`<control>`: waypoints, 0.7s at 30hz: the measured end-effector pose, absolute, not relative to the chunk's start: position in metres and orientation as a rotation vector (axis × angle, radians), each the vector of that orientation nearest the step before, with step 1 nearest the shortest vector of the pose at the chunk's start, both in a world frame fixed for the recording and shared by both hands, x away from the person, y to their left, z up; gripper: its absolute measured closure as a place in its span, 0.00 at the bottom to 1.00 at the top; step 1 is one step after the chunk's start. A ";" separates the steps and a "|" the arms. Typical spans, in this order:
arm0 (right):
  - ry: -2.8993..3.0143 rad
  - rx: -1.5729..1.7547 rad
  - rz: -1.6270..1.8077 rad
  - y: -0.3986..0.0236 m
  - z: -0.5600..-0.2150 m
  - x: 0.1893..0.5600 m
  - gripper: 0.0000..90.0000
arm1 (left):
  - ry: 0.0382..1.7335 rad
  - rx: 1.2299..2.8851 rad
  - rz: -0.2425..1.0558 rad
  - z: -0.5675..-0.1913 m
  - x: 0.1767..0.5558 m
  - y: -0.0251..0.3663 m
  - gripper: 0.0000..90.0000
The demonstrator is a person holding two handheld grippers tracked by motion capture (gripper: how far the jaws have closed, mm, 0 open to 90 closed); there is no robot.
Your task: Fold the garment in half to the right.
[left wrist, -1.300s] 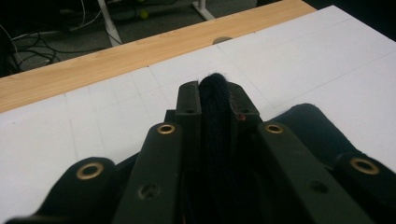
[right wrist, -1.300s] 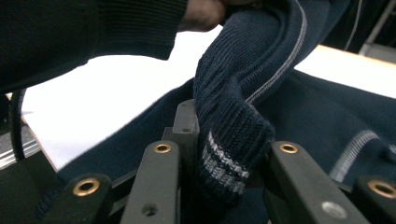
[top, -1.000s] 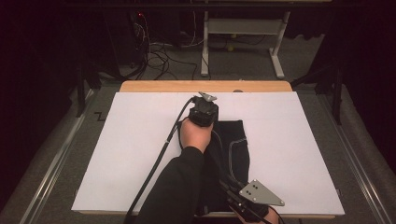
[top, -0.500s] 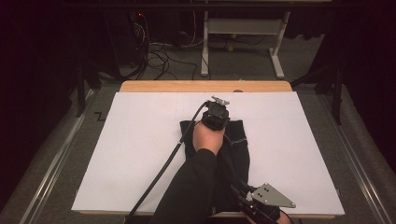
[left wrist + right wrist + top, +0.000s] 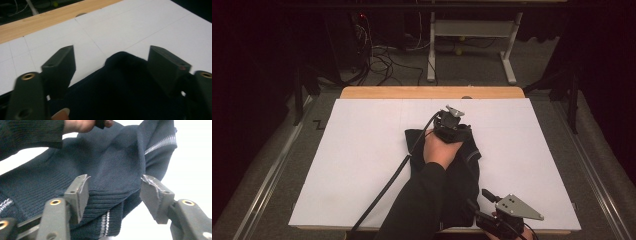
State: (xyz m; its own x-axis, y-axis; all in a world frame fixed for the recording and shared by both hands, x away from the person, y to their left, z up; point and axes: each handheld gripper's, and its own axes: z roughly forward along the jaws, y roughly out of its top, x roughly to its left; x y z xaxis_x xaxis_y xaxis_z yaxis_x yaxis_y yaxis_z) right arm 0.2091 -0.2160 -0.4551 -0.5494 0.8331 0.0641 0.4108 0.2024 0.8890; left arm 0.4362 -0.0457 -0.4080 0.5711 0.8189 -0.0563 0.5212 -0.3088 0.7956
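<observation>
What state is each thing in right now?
Dark knit garment: folded, lying flat on the white board, not gripped.
Left gripper: open, jaws just widened, fold of garment between them, untouched.
Right gripper: open, jaws just widened, ribbed hem between them, pads apart.

Lab (floor cables (image 5: 382,57), white table (image 5: 362,165))

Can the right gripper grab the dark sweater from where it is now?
Probably yes. The right gripper has just been opening, and the dark sweater has its ribbed edge lying between the jaws with nothing in the way.
</observation>
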 end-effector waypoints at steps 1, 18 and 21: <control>2.046 1.155 1.310 -0.217 -0.455 0.209 0.44 | 1.059 1.986 0.458 -0.407 0.434 -0.044 0.17; 1.987 1.158 1.360 -0.234 -0.451 0.218 0.31 | 1.030 1.917 0.375 -0.407 0.416 0.015 0.10; 1.986 1.157 1.351 -0.234 -0.452 0.219 0.29 | 1.033 1.912 0.365 -0.412 0.413 0.028 0.09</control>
